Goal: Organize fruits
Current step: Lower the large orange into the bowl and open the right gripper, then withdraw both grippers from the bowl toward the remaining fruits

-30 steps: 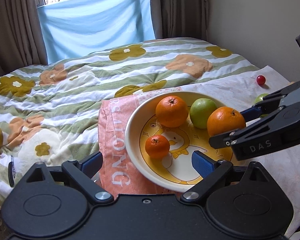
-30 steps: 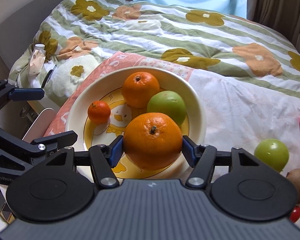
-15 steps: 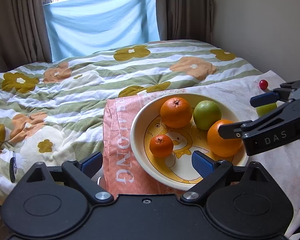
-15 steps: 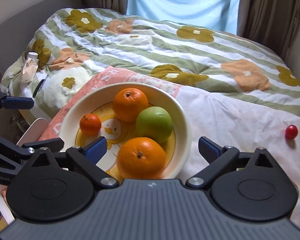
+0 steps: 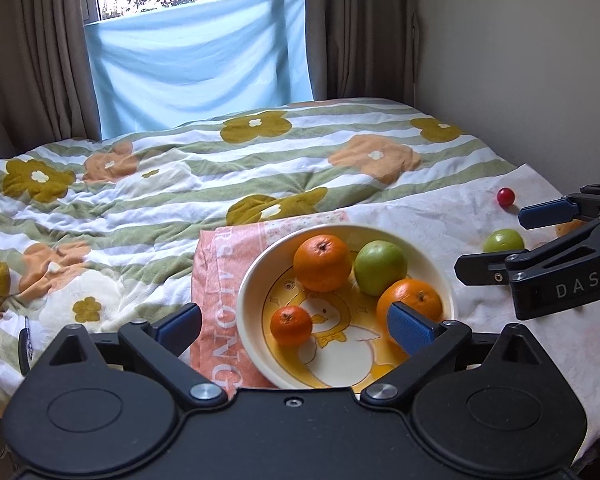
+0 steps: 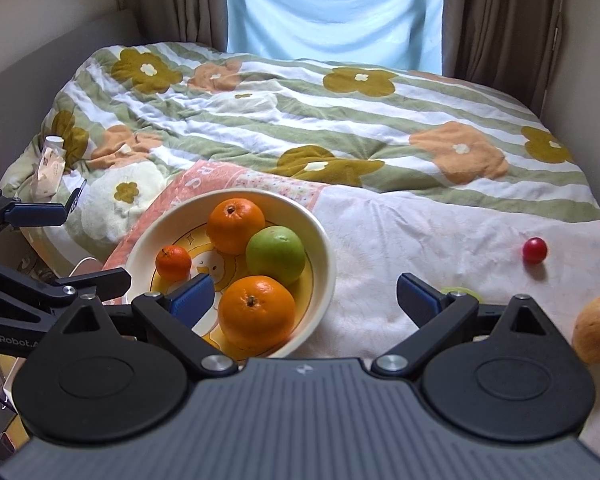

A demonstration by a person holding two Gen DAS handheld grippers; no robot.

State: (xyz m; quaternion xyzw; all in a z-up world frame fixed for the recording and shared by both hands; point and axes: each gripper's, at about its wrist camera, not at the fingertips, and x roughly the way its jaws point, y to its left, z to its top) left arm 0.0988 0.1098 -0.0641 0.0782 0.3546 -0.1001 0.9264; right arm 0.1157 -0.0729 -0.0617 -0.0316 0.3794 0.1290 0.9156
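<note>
A cream bowl (image 5: 256, 280) (image 6: 324, 248) with a duck print sits on a pink towel (image 5: 216, 280) on the bed. It holds two large oranges (image 5: 322, 263) (image 5: 414, 298), a green apple (image 5: 381, 267) and a small mandarin (image 5: 291, 325). In the right wrist view the near orange (image 6: 257, 313), far orange (image 6: 236, 226), apple (image 6: 275, 255) and mandarin (image 6: 173, 263) show. My left gripper (image 5: 296, 326) is open and empty over the bowl's near side. My right gripper (image 6: 304, 300) is open and empty, right of the bowl; it also shows in the left wrist view (image 5: 512, 240).
On the white cloth right of the bowl lie a small green fruit (image 5: 503, 241) (image 6: 458, 292), a red cherry tomato (image 5: 505, 197) (image 6: 535, 250) and a brown fruit (image 6: 596, 330). A flowered quilt (image 5: 180, 176) covers the bed. Walls and curtains stand behind.
My right gripper opened, left the large orange in the bowl, and drew back to the right. Both grippers have pulled back a little.
</note>
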